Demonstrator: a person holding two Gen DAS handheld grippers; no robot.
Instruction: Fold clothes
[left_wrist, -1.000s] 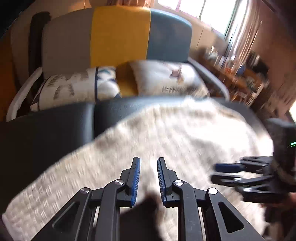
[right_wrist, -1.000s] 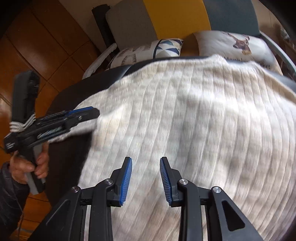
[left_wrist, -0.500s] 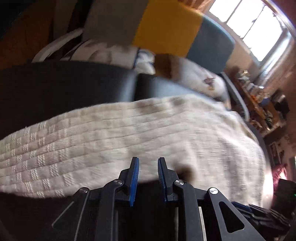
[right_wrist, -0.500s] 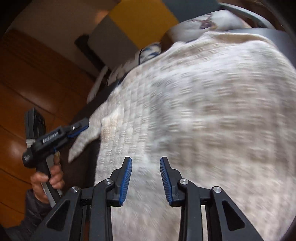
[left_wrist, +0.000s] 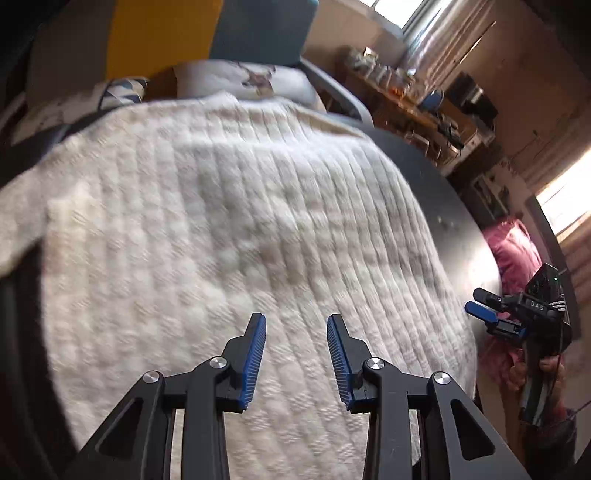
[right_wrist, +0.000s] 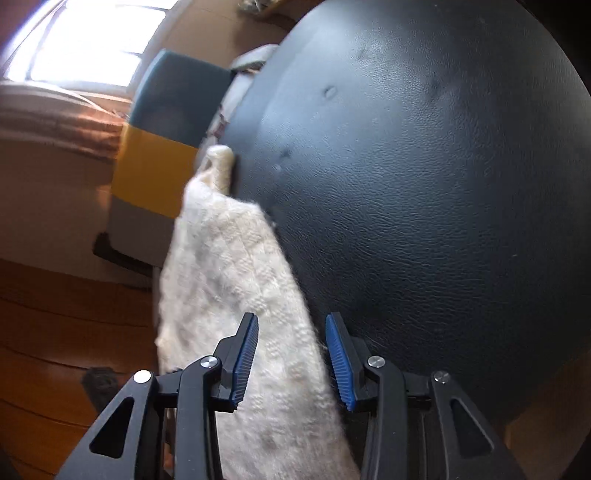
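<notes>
Cream knitted sweater (left_wrist: 229, 236), ribbed and waffle-textured, lies spread over a round black leather-look tabletop (left_wrist: 443, 206), covering most of it in the left wrist view. Bare black surface shows only along the rim from about 1 to 4 o'clock and in a dark strip at 9 o'clock. The left gripper (left_wrist: 296, 360) hovers above the near part of the knit, jaws parted with cloth visible through the gap and nothing clasped between the blue pads (left_wrist: 255, 363).

At 3 o'clock in that view the right gripper (left_wrist: 484, 314) sits off the edge of the sweater, held by a hand (left_wrist: 535, 369) low at 4 o'clock; its blue-tipped jaws look slightly apart there. Behind it lies something pink (left_wrist: 515, 254).

From the right wrist view, the right gripper (right_wrist: 291, 354) points along the sweater's edge (right_wrist: 236, 280), which runs from 6 o'clock up toward 11 o'clock beside the bare tabletop (right_wrist: 424, 192). Its jaws are spread wide, the cloth passing between them unpinched; whether the pads touch the knit cannot be told.

Beyond the table, at 12 o'clock in the left view, stands a sofa with grey, yellow and blue back panels (left_wrist: 166, 37) and printed cushions (left_wrist: 240, 79). A cluttered shelf (left_wrist: 413, 99) sits at 1 o'clock under a bright window.
</notes>
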